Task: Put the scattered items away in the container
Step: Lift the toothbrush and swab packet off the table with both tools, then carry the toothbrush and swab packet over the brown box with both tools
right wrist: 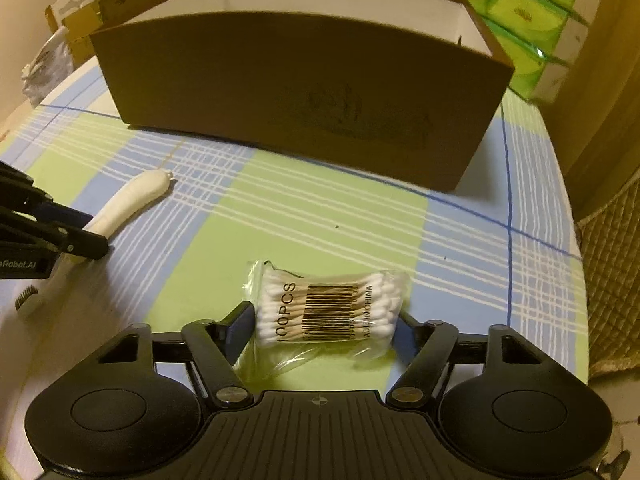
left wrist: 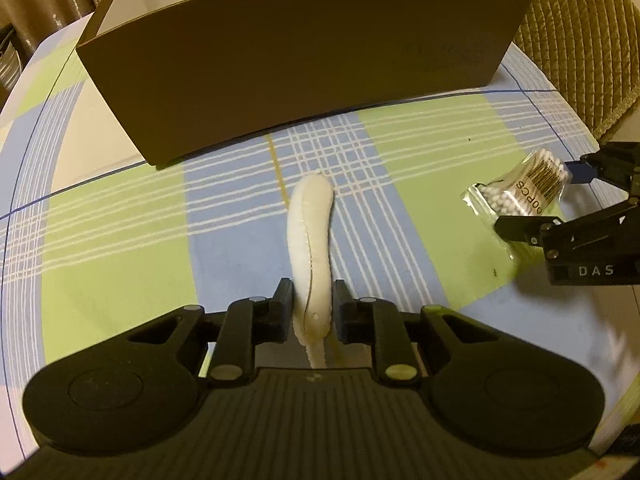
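Fingers flanking cotton-swab pack

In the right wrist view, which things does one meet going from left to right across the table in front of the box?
Left hand-held gripper → white comb-like tool → bag of cotton swabs.

dim, warm yellowish light, soft shadows, slight blur throughout, and strong fisheye bending with dark corners.

"100PCS" on cotton-swab bag — "DAS" on right tongs
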Demonstrator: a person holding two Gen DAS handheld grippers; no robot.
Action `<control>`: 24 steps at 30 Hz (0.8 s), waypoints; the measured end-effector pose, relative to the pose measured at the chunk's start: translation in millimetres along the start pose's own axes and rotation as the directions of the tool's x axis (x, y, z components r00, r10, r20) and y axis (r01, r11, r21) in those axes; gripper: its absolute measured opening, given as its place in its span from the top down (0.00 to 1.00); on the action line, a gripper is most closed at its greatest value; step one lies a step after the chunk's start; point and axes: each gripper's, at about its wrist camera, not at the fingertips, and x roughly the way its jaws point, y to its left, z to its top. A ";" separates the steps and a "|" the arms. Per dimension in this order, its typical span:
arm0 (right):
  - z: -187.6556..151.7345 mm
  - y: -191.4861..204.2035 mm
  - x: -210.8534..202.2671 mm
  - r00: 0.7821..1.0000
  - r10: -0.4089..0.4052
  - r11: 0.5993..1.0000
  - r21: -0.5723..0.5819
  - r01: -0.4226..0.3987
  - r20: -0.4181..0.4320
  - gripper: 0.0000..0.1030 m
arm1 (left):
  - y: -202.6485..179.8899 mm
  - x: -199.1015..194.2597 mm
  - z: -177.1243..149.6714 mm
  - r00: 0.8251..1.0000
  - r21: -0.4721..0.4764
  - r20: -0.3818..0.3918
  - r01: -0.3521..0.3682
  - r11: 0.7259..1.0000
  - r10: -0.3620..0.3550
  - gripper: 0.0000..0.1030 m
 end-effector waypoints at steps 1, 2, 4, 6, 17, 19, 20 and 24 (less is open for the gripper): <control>0.4 -0.2 -1.0 1.000 0.003 1.000 -0.003 -0.003 -0.002 0.39 | -0.7 0.1 0.5 1.000 0.002 -0.001 -0.002 1.000 0.002 0.83; 0.5 0.0 -1.8 1.000 0.005 1.000 -0.007 -0.005 -0.004 0.39 | -0.8 0.3 1.0 1.000 0.002 -0.001 -0.002 1.000 0.002 0.83; 0.5 1.5 -4.6 1.000 0.008 1.000 -0.011 -0.008 -0.004 0.41 | -0.3 0.7 1.3 1.000 -0.001 0.002 0.001 1.000 -0.001 0.84; -0.9 2.6 -7.8 1.000 0.017 1.000 -0.006 -0.017 -0.006 0.41 | -0.4 0.4 0.7 1.000 -0.002 0.006 0.005 1.000 -0.005 0.84; -2.1 -2.1 -29.4 0.998 0.063 0.997 0.039 -0.064 0.021 0.42 | 6.3 -10.8 -9.0 0.999 -0.037 0.007 0.048 0.998 -0.048 0.85; 0.0 -3.2 -32.7 0.997 0.067 0.997 0.037 -0.068 0.026 0.42 | 8.8 -17.2 -10.4 0.999 -0.042 0.017 0.051 0.998 -0.050 0.85; 1.0 -3.5 -34.5 0.997 0.070 0.997 0.035 -0.071 0.029 0.42 | 10.3 -21.7 -10.7 0.998 -0.046 0.025 0.052 0.998 -0.051 0.85; 6.0 -5.0 -40.0 0.996 0.083 0.996 0.018 -0.084 0.042 0.42 | 15.6 -39.6 -9.4 0.996 -0.056 0.062 0.064 0.996 -0.060 0.85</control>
